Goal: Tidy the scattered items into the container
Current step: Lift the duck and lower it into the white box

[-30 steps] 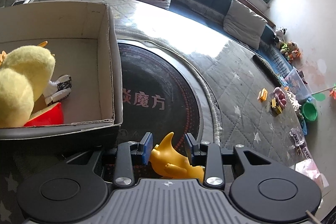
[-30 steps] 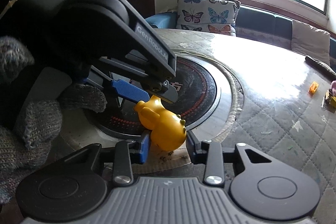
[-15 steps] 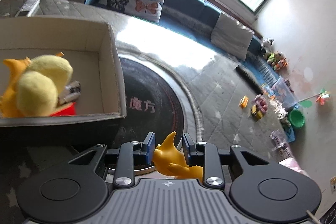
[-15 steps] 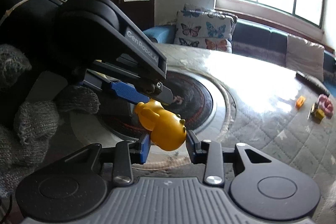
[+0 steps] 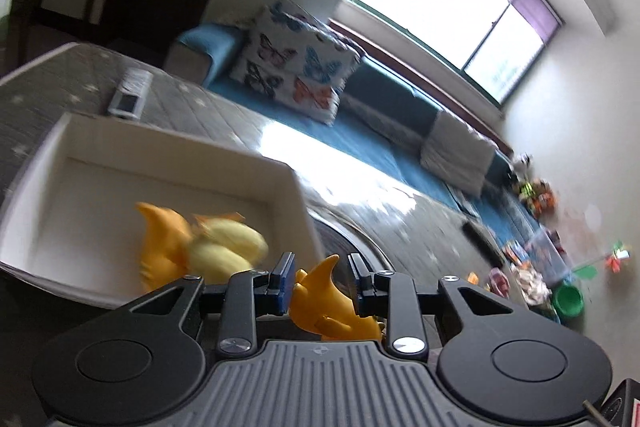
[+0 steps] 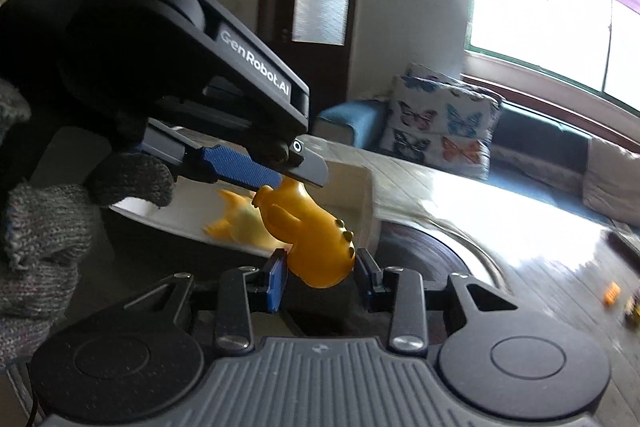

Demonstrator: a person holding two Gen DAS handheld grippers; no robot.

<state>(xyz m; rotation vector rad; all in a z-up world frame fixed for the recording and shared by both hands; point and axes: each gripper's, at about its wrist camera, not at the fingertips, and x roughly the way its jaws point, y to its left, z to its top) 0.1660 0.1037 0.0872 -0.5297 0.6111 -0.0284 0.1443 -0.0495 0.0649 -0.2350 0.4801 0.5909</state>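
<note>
Your left claw (image 5: pixel 320 281) clamps the smooth, glossy orange plastic toy (image 5: pixel 326 301) by its pointed tail, above the table beside the white cardboard box (image 5: pixel 172 147). Your right claw (image 6: pixel 320 277) brackets the toy's rounded, bumpy end; you cannot tell whether its ribbed blue pads (image 6: pixel 278 281) press it. A fuzzy yellow plush (image 5: pixel 224 251) lies in the straight-walled box on the quilted grey table (image 5: pixel 192 103).

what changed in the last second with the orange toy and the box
Both grippers have lifted the orange dinosaur toy off the table and carried it toward the white box, which now sits lower and closer in both views. Unchanged: the left gripper grips its tail end, the right gripper brackets its head, and the yellow plush lies in the box.
</note>
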